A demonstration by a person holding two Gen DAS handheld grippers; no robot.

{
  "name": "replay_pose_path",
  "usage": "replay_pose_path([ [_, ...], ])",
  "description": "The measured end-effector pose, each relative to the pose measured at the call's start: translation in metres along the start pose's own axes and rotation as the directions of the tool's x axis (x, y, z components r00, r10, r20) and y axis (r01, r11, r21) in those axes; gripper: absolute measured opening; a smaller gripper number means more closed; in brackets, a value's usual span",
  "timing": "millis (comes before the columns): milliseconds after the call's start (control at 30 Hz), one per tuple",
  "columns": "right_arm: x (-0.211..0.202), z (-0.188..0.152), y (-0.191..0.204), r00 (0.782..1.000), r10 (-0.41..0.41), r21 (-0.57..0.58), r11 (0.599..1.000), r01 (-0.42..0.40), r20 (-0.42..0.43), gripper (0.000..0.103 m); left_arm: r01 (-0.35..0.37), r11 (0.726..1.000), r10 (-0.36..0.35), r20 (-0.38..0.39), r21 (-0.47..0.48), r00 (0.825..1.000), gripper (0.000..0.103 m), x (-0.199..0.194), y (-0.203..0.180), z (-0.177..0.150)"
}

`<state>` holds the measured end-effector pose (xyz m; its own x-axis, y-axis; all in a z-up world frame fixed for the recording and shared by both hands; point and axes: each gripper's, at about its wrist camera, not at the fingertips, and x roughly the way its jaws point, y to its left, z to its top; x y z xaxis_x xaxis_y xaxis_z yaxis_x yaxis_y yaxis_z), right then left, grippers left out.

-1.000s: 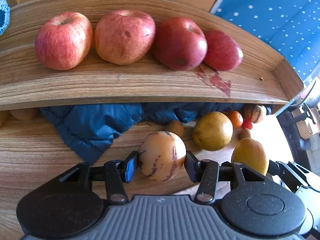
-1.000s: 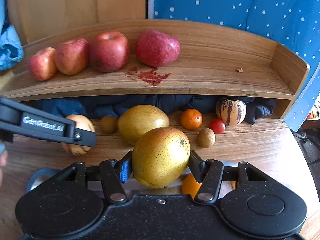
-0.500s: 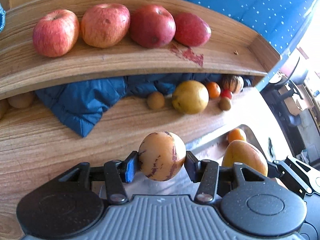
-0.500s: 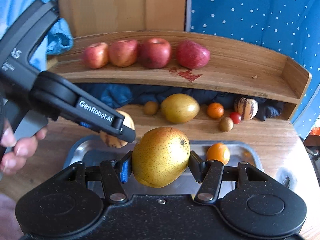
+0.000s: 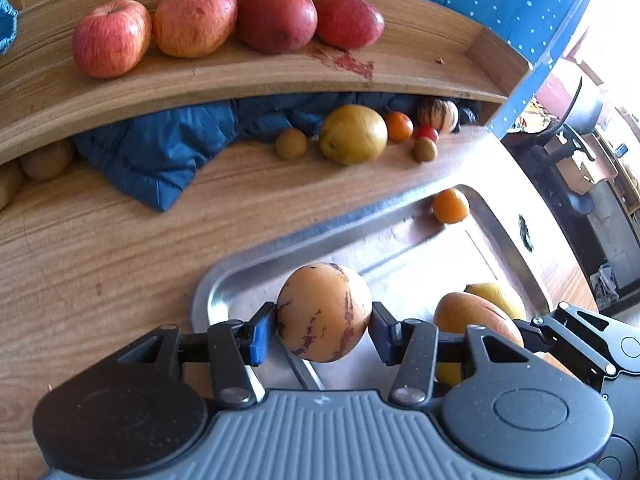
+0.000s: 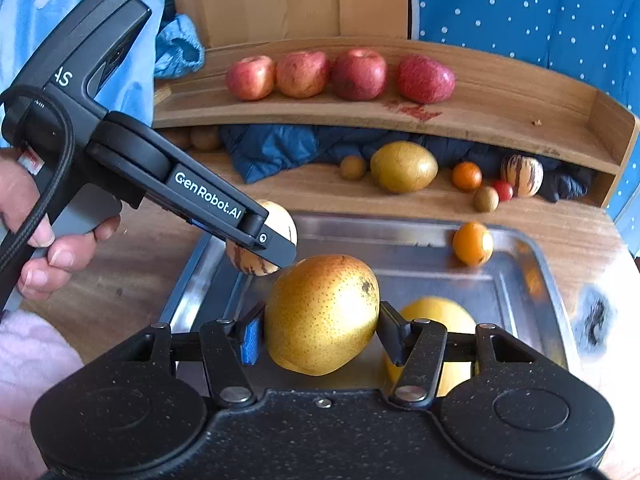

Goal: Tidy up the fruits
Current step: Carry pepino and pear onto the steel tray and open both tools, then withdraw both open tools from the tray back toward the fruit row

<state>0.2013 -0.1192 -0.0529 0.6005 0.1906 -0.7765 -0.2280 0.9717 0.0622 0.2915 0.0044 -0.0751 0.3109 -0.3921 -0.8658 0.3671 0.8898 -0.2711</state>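
Both grippers pulled back over the steel tray [image 6: 560, 320]: left gripper [image 5: 323, 332] clamps a pepino melon [image 5: 324, 312], right gripper [image 6: 320, 332] a pear [image 6: 322, 314]; 2 fruits trayed, 6 remain.

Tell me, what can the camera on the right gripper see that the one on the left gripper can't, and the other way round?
Only the right wrist view shows the person's hand holding the left gripper from outside, plus a pink sleeve.

Only the left wrist view shows the room beyond the table's right edge, with a dark chair.

Both show the four apples on the shelf, the metal tray, the small orange in it, the striped melon in the left gripper and the pear in the right gripper.
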Motion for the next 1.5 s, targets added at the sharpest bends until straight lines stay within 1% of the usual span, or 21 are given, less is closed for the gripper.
replay_pose_path([
  [133, -0.005, -0.008, 0.002, 1.0, 0.008, -0.002, 1.0, -0.008, -0.013, 0.059, -0.012, 1.0, 0.012, -0.003, 0.001, 1.0, 0.054, -0.003, -0.007, -0.012],
  [300, -0.007, -0.017, 0.005, 0.999, -0.004, -0.005, 1.0, 0.004, -0.035, 0.059, -0.036, 0.999, 0.036, -0.008, 0.005, 0.999, 0.054, -0.003, -0.015, -0.026],
  [533, -0.008, -0.028, 0.008, 0.998, -0.01, -0.033, 0.999, 0.008, -0.061, 0.059, -0.058, 0.998, 0.058, 0.0, -0.02, 0.998, 0.054, -0.005, -0.022, -0.042],
  [733, -0.015, -0.029, 0.011, 0.999, -0.006, -0.072, 0.997, 0.003, -0.033, 0.059, -0.086, 0.996, 0.087, 0.028, -0.016, 0.996, 0.056, -0.011, -0.031, -0.048],
  [800, -0.018, -0.03, 0.011, 1.0, -0.004, -0.076, 0.997, 0.001, -0.029, 0.062, -0.09, 0.996, 0.09, 0.038, -0.022, 0.995, 0.063, -0.014, -0.034, -0.049],
  [833, -0.02, -0.03, 0.011, 1.0, -0.002, -0.076, 0.997, 0.0, -0.025, 0.063, -0.093, 0.995, 0.094, 0.045, -0.025, 0.995, 0.065, -0.017, -0.035, -0.05],
  [900, -0.025, -0.032, 0.01, 1.0, -0.001, -0.075, 0.997, 0.0, -0.017, 0.068, -0.107, 0.994, 0.109, 0.054, -0.028, 0.993, 0.074, -0.02, -0.038, -0.053],
  [933, -0.027, -0.033, 0.01, 1.0, -0.002, -0.073, 0.997, 0.001, -0.011, 0.07, -0.116, 0.993, 0.118, 0.057, -0.031, 0.991, 0.076, -0.022, -0.039, -0.055],
  [1000, -0.032, -0.035, 0.009, 1.0, 0.0, -0.065, 0.998, 0.0, -0.003, 0.077, -0.133, 0.99, 0.136, 0.062, -0.043, 0.989, 0.082, -0.027, -0.039, -0.06],
  [1033, -0.035, -0.036, 0.009, 1.0, 0.001, -0.06, 0.998, 0.0, 0.001, 0.078, -0.138, 0.989, 0.141, 0.065, -0.048, 0.988, 0.083, -0.03, -0.039, -0.063],
  [1200, -0.049, -0.044, 0.006, 1.0, -0.007, -0.034, 0.999, 0.007, 0.012, 0.091, -0.153, 0.986, 0.158, 0.072, -0.068, 0.985, 0.095, -0.047, -0.035, -0.078],
  [1367, -0.062, -0.054, 0.004, 1.0, -0.023, -0.007, 1.0, 0.023, 0.02, 0.1, -0.174, 0.98, 0.181, 0.075, -0.094, 0.981, 0.1, -0.061, -0.034, -0.098],
  [1500, -0.072, -0.062, 0.004, 0.999, -0.04, 0.006, 0.999, 0.04, 0.029, 0.102, -0.189, 0.974, 0.198, 0.063, -0.123, 0.978, 0.102, -0.067, -0.036, -0.111],
])
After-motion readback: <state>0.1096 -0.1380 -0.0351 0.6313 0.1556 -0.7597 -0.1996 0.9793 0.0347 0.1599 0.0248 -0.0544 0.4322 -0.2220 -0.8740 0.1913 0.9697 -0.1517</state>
